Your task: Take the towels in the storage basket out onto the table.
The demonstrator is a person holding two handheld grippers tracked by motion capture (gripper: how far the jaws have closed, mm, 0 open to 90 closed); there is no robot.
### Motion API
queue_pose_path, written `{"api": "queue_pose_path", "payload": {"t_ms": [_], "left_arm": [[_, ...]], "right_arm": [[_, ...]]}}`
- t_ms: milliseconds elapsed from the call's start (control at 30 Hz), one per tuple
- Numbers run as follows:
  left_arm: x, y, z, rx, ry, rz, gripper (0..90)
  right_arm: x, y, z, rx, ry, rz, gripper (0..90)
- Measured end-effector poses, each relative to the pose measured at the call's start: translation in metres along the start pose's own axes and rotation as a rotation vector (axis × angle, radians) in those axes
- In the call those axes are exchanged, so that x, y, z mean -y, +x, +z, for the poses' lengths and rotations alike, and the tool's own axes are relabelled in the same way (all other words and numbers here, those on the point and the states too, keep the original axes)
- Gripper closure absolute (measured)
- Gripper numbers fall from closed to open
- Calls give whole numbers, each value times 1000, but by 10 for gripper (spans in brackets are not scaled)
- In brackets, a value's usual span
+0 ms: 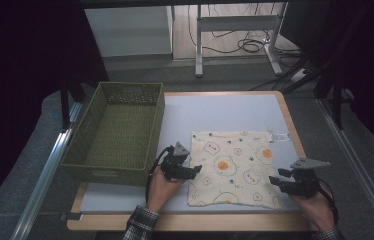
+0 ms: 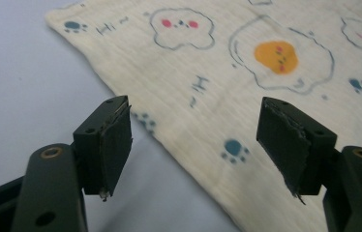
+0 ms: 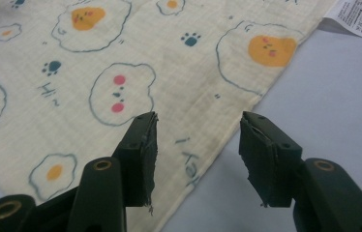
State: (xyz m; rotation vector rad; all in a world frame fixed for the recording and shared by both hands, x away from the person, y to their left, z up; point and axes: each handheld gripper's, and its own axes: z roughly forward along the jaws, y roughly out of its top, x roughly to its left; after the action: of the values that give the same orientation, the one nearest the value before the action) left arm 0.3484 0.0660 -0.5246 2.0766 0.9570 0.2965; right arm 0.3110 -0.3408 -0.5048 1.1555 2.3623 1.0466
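Observation:
A cream cloth (image 1: pixel 233 167) printed with fried eggs, bear faces and paw prints lies flat on the pale mat. My left gripper (image 1: pixel 196 170) hovers at the cloth's left edge, open, jaws apart above the hem (image 2: pixel 198 140) with nothing between them. At the cloth's right edge, my right gripper (image 1: pixel 273 180) is open too. In the right gripper view its jaws straddle the cloth's border (image 3: pixel 198 145) without touching it. A white care label (image 3: pixel 360 12) sticks out at the cloth's far right corner.
An olive woven basket (image 1: pixel 82 150) stands at the left of the table, close to my left hand. The wooden table edge (image 1: pixel 295 130) runs along the right. A metal rail (image 1: pixel 45 165) flanks the left side. Bare mat lies behind the cloth.

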Motion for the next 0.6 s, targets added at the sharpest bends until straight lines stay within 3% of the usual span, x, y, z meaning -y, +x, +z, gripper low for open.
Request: {"api": "queue_pose_path", "payload": {"t_ms": [133, 467, 600], "left_arm": [[-9, 8, 7, -13, 2, 3, 284], [-28, 31, 25, -53, 19, -18, 285], [-32, 39, 33, -97, 27, -6, 387]], "right_arm": [[-6, -8, 8, -6, 2, 19, 459], [-26, -23, 24, 42, -39, 29, 426], [-38, -33, 32, 47, -35, 23, 451]]}}
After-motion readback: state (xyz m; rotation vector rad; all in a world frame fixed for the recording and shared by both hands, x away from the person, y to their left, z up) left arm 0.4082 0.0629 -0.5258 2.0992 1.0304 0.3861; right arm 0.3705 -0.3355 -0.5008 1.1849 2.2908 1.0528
